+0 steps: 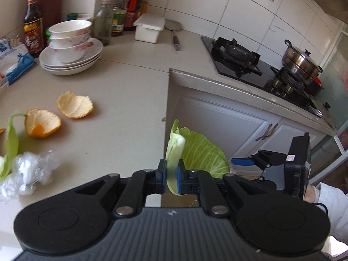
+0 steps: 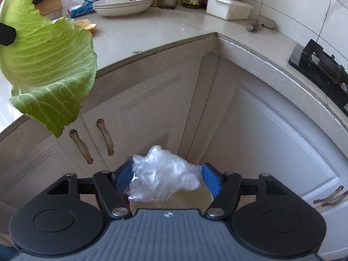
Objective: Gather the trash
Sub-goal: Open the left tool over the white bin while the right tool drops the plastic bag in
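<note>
Plastic wrap (image 2: 162, 177) is sitting loose between the right gripper (image 2: 167, 180) fingers, which are standing apart, above a pale bin opening directly below; left gripper (image 1: 171, 178) fingers are clamping a cabbage leaf (image 1: 202, 154), hanging just off the surface (image 1: 121, 100) edge

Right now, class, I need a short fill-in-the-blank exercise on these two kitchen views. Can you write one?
1. The left gripper is shut on a green ____ leaf.
2. Crumpled clear plastic sits between the right gripper jaws, which stand ____.
3. Two pieces of ____ peel lie on the counter.
4. The bowls are stacked on white ____.

Missing words: cabbage; open; orange; plates
</note>
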`<state>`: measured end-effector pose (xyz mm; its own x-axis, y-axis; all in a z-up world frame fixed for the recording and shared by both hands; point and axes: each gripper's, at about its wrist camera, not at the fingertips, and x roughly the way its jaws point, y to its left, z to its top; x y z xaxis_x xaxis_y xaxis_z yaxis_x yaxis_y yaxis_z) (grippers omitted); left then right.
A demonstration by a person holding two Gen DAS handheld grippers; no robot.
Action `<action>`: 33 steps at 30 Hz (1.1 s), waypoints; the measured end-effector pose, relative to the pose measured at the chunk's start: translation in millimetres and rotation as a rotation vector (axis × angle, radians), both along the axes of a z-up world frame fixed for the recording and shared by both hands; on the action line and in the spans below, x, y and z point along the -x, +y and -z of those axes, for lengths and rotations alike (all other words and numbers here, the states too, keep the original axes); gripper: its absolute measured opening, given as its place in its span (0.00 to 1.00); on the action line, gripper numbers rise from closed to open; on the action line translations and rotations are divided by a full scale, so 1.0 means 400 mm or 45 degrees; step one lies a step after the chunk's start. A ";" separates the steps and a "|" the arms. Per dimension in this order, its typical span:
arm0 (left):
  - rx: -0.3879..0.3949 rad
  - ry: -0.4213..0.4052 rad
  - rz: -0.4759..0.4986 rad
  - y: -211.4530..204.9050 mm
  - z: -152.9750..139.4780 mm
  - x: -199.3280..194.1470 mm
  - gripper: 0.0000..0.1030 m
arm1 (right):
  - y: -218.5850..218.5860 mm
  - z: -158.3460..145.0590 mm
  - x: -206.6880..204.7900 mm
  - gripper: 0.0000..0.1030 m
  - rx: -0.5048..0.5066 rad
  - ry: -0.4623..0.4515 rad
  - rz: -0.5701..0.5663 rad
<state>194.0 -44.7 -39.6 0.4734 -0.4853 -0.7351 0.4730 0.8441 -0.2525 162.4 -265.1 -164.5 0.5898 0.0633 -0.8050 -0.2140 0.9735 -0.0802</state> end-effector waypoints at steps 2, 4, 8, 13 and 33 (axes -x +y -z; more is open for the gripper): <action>-0.003 0.010 0.044 -0.036 0.016 -0.017 0.07 | -0.017 0.010 -0.005 0.81 -0.004 0.007 0.033; -0.010 0.014 0.079 -0.073 0.035 -0.032 0.07 | -0.031 0.013 0.002 0.83 -0.004 0.008 0.068; -0.045 0.025 0.133 -0.148 0.080 -0.062 0.07 | -0.062 0.004 0.040 0.88 -0.031 0.023 0.127; -0.110 0.039 0.180 -0.233 0.140 -0.091 0.07 | -0.087 -0.019 0.099 0.92 -0.060 0.023 0.190; -0.190 -0.033 0.190 -0.381 0.223 -0.107 0.74 | -0.119 -0.104 0.182 0.97 -0.066 -0.091 0.297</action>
